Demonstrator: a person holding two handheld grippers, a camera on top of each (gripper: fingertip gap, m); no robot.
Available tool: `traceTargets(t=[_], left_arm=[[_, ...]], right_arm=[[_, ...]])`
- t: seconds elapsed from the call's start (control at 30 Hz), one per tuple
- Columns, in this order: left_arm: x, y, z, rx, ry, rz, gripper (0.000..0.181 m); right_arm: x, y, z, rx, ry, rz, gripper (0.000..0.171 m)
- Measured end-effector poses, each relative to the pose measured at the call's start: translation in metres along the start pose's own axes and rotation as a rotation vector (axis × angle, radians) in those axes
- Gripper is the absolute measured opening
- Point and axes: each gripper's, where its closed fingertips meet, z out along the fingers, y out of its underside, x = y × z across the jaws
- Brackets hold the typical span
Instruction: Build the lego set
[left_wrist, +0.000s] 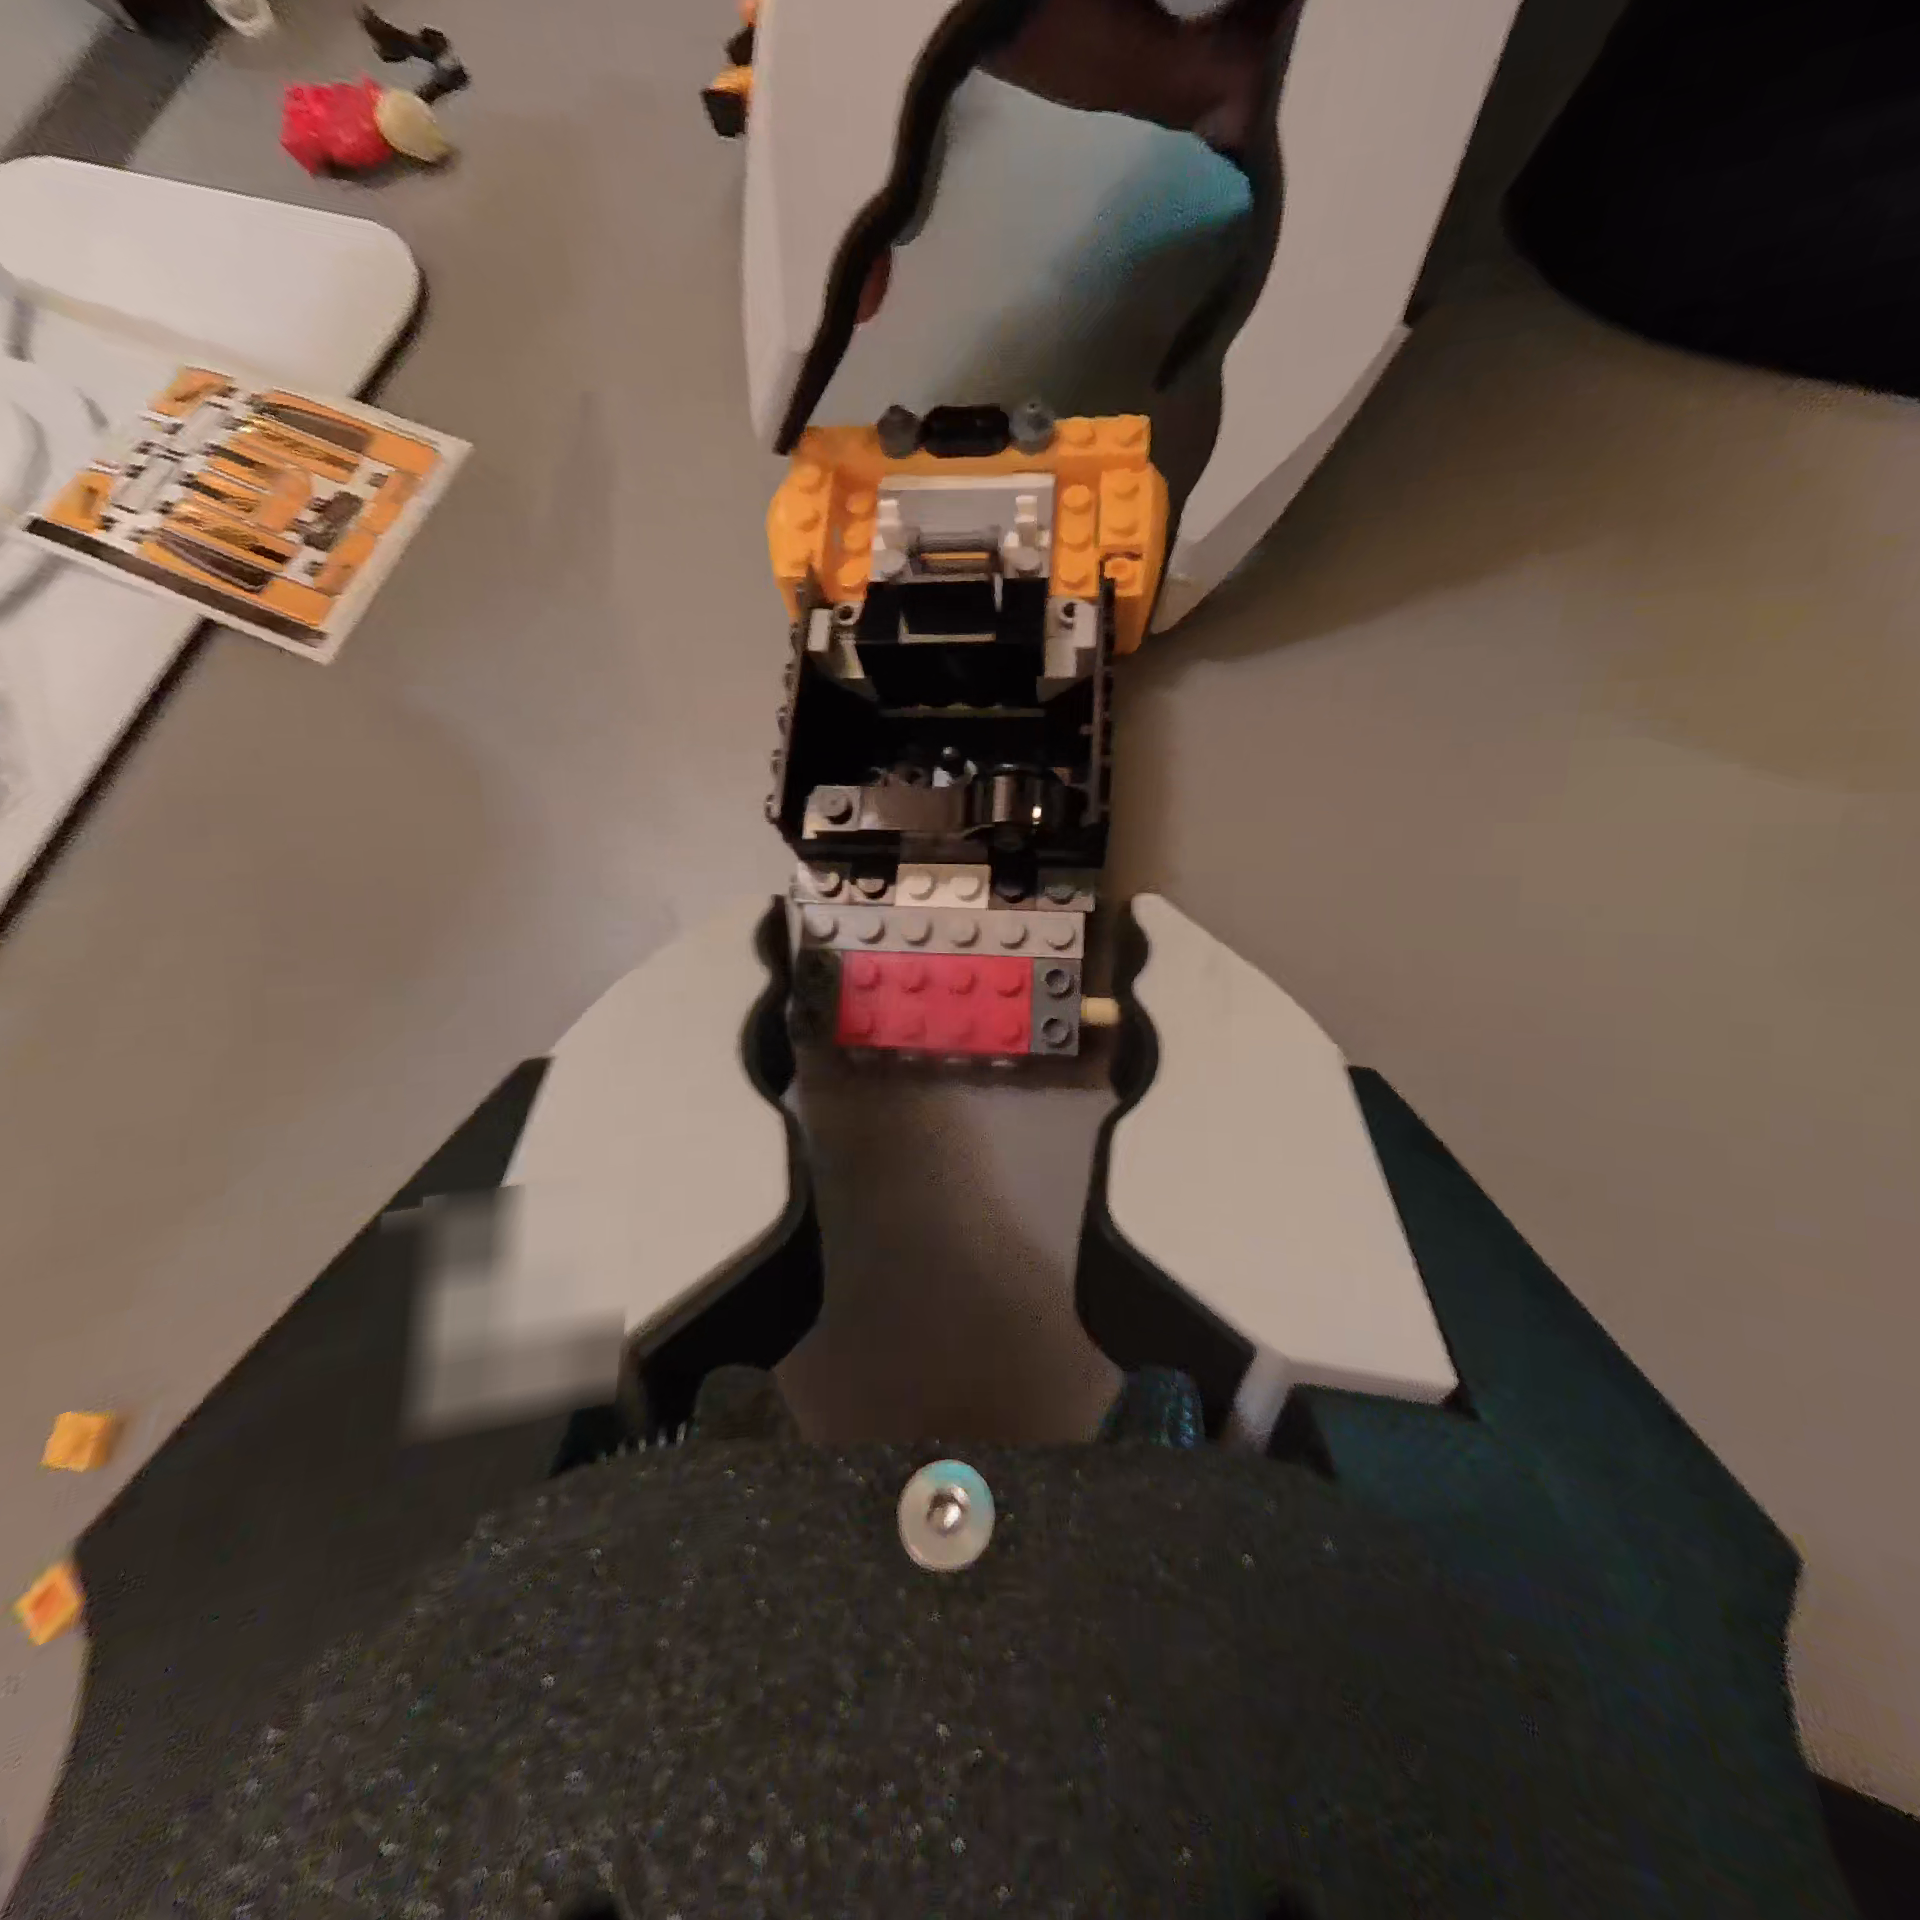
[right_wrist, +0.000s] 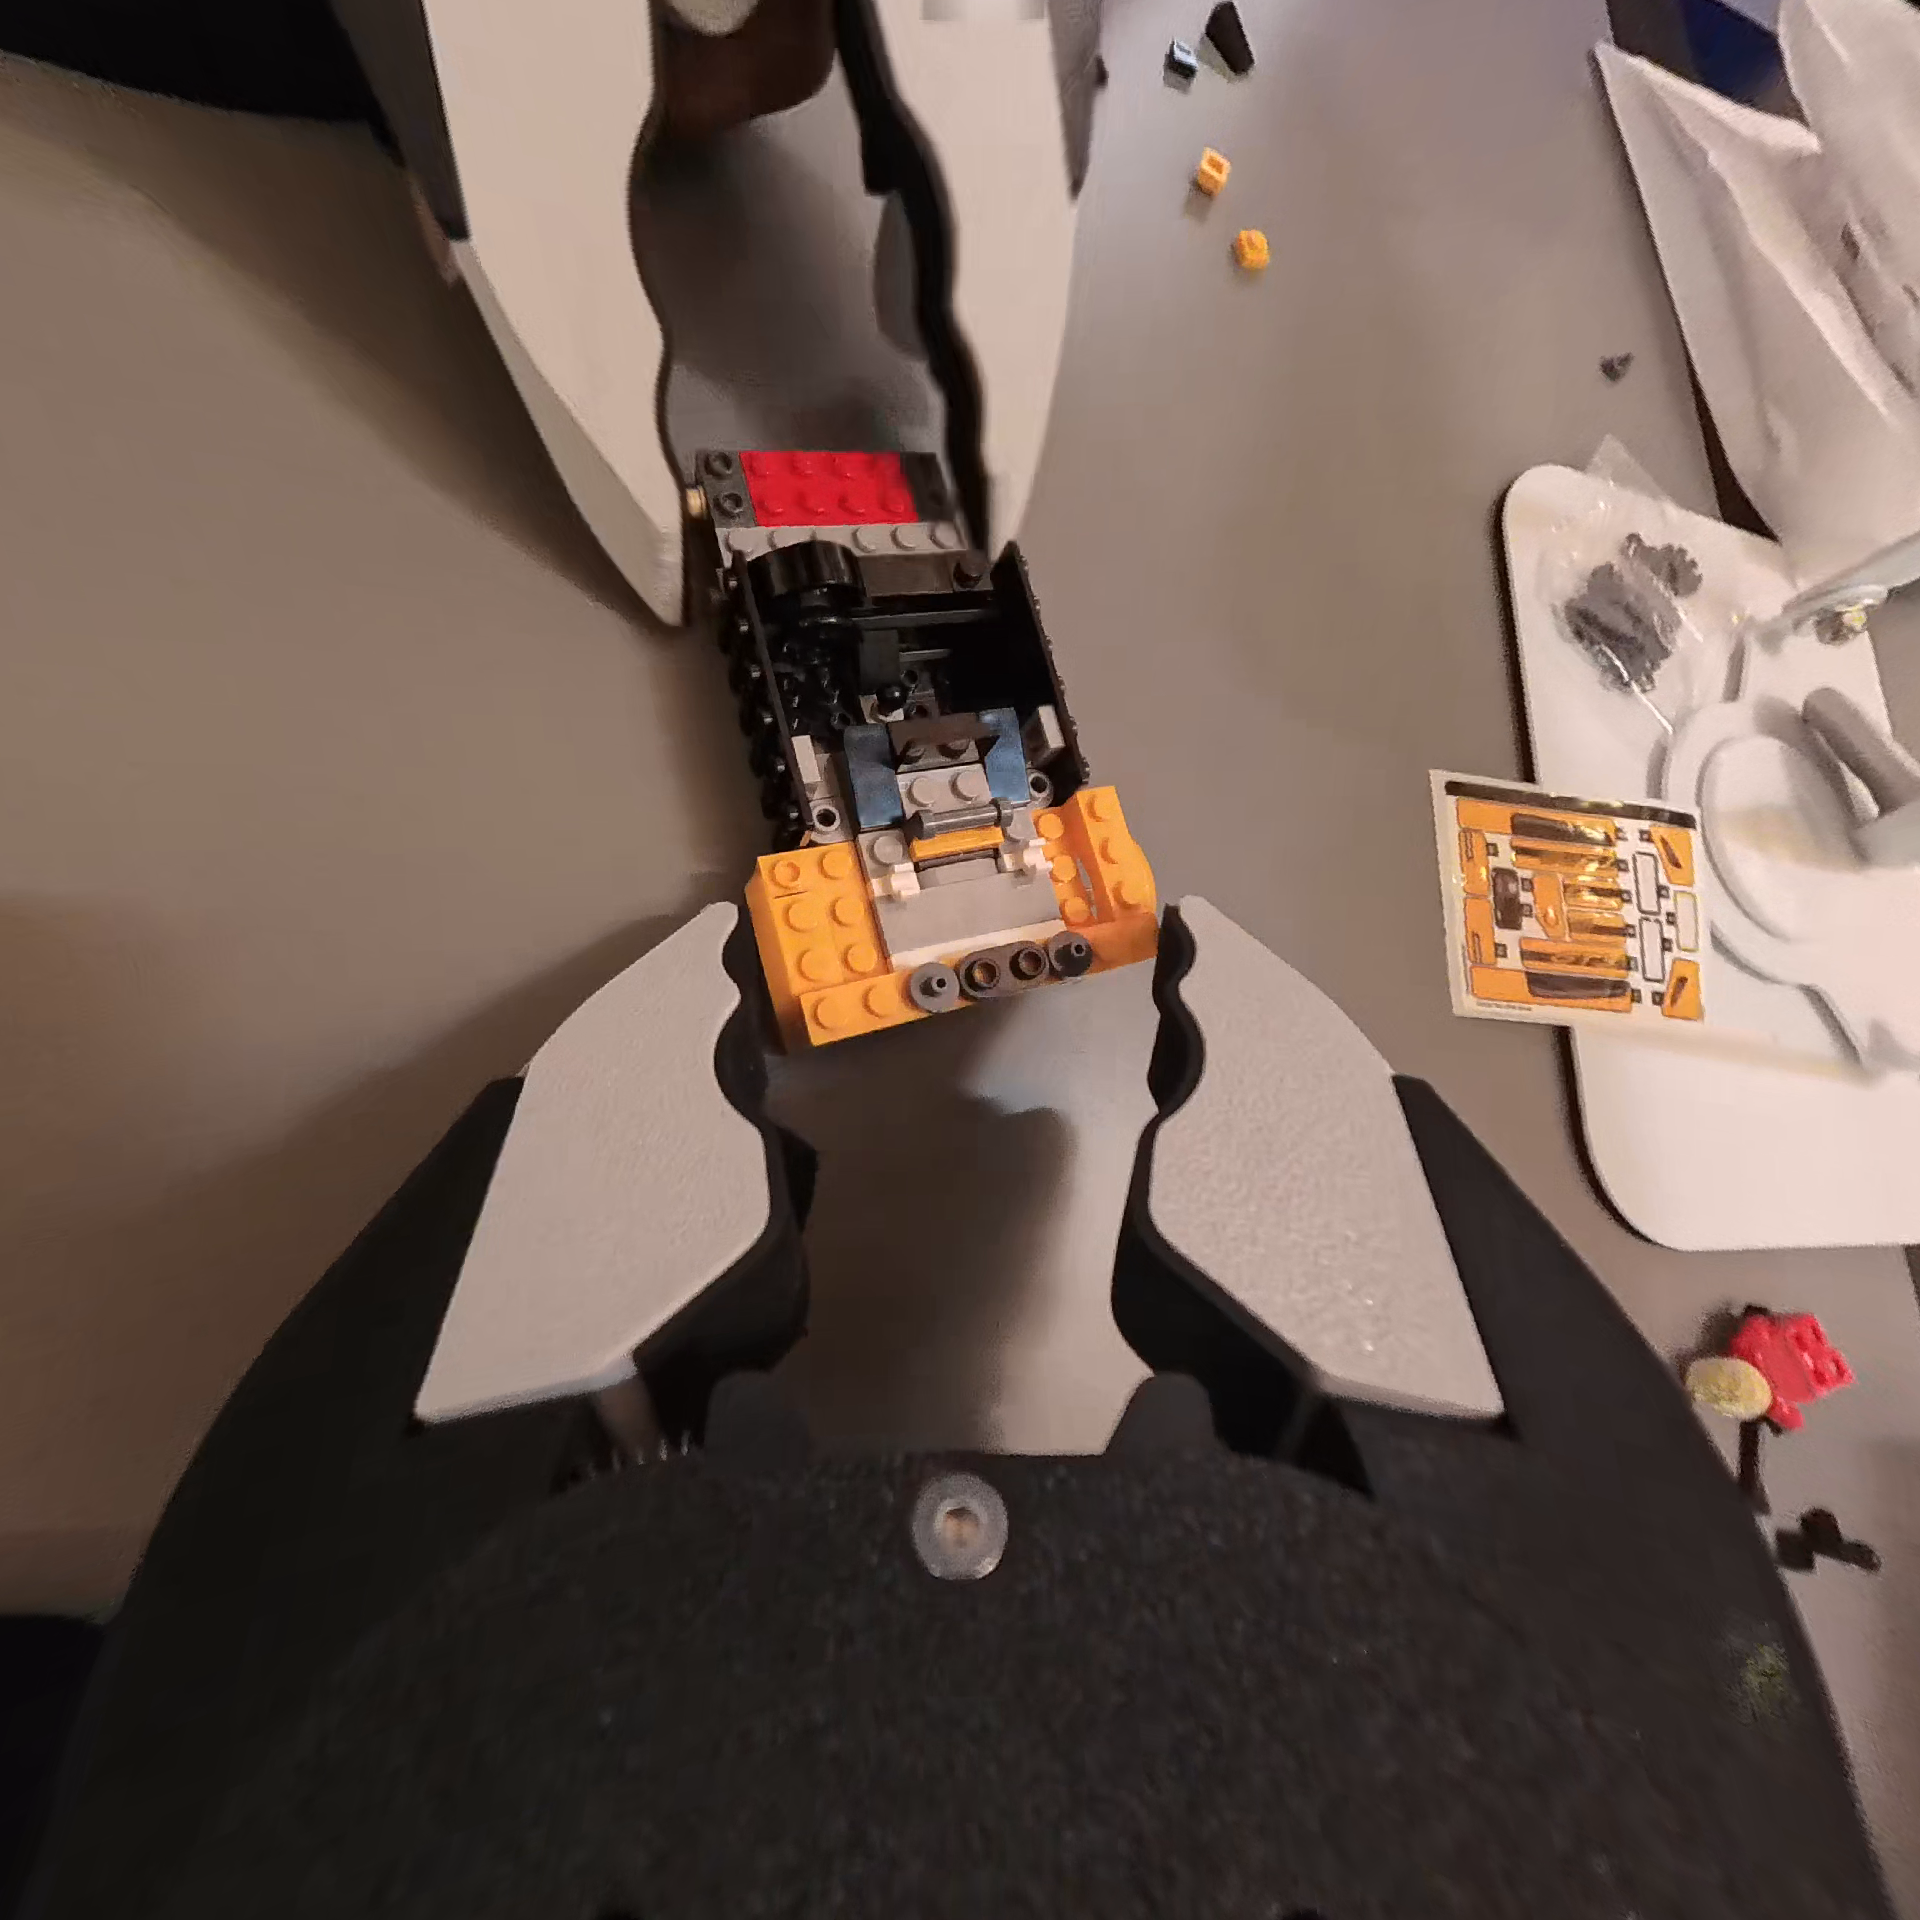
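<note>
On the grey table (left_wrist: 1455, 831), a half-built lego model (left_wrist: 951, 727) of studded orange, black, grey and red bricks is flanked at each end by a spread gripper: left gripper (left_wrist: 951, 971) at the red end, right gripper (right_wrist: 951, 966) at the orange. Contact cannot be judged. A glossy sticker sheet (right_wrist: 1574, 914) is blurred.

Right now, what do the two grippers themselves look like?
Both match. The left gripper and right gripper each have two broad light-grey fingers with wavy black inner edges, set on a black body of speckled, grainy plastic. A silver screw with a washer sits in the middle. No cables or sleeves show.
</note>
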Motion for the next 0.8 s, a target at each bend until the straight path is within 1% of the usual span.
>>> traceTargets(t=[0.1, 0.17, 0.23, 0.33, 0.4, 0.47, 0.57, 0.63, 0.67, 0.73, 0.8], left_arm=[[0.0, 0.001, 0.0, -0.006, -0.009, 0.003, 0.054], [0.001, 0.001, -0.001, -0.007, -0.011, -0.002, 0.054], [0.001, 0.002, -0.002, -0.005, -0.009, -0.002, 0.054], [0.006, 0.001, -0.002, 0.004, 0.023, -0.018, 0.059], [0.01, -0.001, -0.004, 0.019, 0.056, -0.033, 0.061], [0.013, -0.004, -0.008, 0.044, 0.09, -0.055, 0.059], [0.013, -0.012, -0.015, 0.106, 0.115, -0.094, 0.058], [0.004, -0.024, -0.024, 0.187, 0.093, -0.112, 0.057], [-0.006, -0.034, -0.032, 0.242, 0.054, -0.11, 0.055], [-0.032, -0.06, -0.052, 0.344, -0.051, -0.095, 0.047], [-0.061, -0.09, -0.068, 0.403, -0.162, -0.065, 0.045]], right_arm=[[-0.002, -0.003, -0.002, 0.045, -0.012, 0.033, 0.073], [0.001, -0.01, -0.012, 0.101, -0.017, 0.082, 0.076], [0.014, -0.027, -0.032, 0.235, 0.005, 0.174, 0.074], [0.051, -0.032, -0.065, 0.392, 0.136, 0.308, 0.071], [0.076, -0.023, -0.083, 0.451, 0.253, 0.383, 0.068], [0.095, -0.014, -0.1, 0.513, 0.343, 0.459, 0.065], [0.113, -0.007, -0.123, 0.549, 0.464, 0.503, 0.06], [0.126, -0.006, -0.135, 0.529, 0.552, 0.5, 0.055], [0.133, -0.008, -0.142, 0.521, 0.591, 0.497, 0.056], [0.153, -0.016, -0.154, 0.5, 0.665, 0.491, 0.057], [0.18, -0.03, -0.165, 0.489, 0.725, 0.498, 0.059]])
